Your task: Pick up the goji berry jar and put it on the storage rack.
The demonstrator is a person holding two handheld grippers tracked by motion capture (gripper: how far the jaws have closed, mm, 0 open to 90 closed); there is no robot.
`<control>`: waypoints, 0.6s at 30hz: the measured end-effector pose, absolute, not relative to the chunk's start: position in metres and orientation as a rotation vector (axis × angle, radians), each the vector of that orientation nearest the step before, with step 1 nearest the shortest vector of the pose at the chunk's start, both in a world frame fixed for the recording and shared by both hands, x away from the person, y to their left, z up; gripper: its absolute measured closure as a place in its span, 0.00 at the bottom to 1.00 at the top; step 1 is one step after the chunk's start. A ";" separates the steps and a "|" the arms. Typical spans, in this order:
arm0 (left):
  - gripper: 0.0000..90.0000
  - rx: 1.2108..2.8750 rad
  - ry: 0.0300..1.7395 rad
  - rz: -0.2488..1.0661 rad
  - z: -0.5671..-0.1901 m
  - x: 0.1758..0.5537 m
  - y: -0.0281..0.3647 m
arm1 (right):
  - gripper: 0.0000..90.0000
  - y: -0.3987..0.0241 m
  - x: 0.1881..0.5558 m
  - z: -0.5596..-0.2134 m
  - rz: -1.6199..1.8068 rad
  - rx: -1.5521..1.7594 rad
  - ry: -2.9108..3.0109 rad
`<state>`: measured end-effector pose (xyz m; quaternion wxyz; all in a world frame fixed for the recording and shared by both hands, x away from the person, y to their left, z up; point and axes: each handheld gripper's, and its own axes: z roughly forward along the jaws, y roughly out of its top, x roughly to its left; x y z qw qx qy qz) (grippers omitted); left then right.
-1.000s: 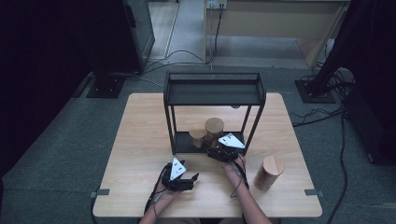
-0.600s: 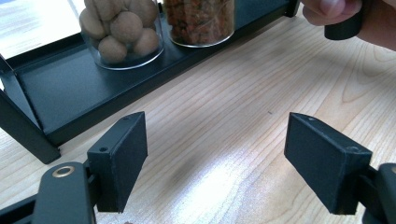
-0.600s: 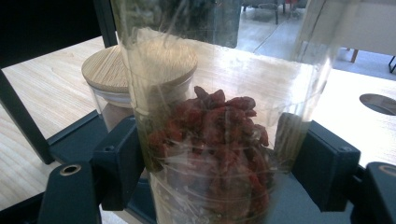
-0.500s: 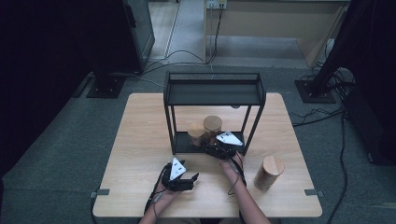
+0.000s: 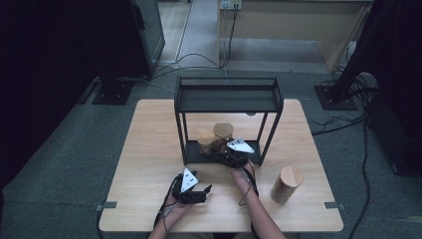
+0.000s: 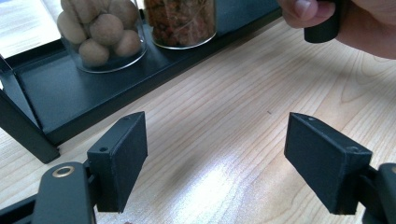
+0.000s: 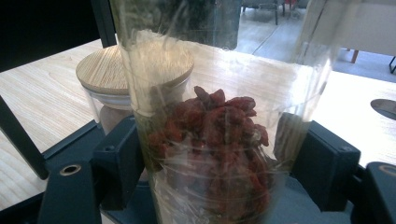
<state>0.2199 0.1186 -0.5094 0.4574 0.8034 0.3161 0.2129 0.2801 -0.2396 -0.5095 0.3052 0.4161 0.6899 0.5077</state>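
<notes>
Pushing slightly deeper into the rack [image 5: 228,99] than a second ago, right claw [image 7: 219,163] grips the dried-fruit jar [image 7: 219,140] on its bottom shelf — placing nearly done; left claw [image 6: 215,158] idle, half-open, empty.

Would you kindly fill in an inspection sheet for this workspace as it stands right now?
Surface: wooden table, bare wood around the rack.
Job's things: black rack mid-table; on its lower shelf a jar of red dried fruit and a jar of brown balls with a wooden lid.
Clutter: a third jar stands alone at the table's right.
Grippers: right gripper has its jaws against the fruit jar on both sides; left gripper is open over bare wood, holding nothing.
Cables: one trails from each gripper; more lie on the floor behind the table.
Surroundings: grey carpet, dark stands, a pale cabinet at the back.
</notes>
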 end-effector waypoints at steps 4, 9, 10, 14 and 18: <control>0.24 1.981 0.777 0.526 -0.509 0.220 0.119 | 0.28 -0.236 0.283 -0.509 1.337 1.094 1.831; 0.24 1.978 0.781 0.522 -0.509 0.220 0.119 | 0.28 -0.234 0.287 -0.509 1.337 1.088 1.833; 0.24 1.976 0.782 0.520 -0.510 0.220 0.119 | 0.28 -0.234 0.287 -0.509 1.339 1.089 1.833; 0.24 1.976 0.782 0.520 -0.510 0.220 0.119 | 0.28 -0.232 0.290 -0.511 1.345 1.096 1.823; 0.24 1.977 0.780 0.522 -0.510 0.220 0.119 | 0.28 -0.230 0.292 -0.511 1.342 1.099 1.819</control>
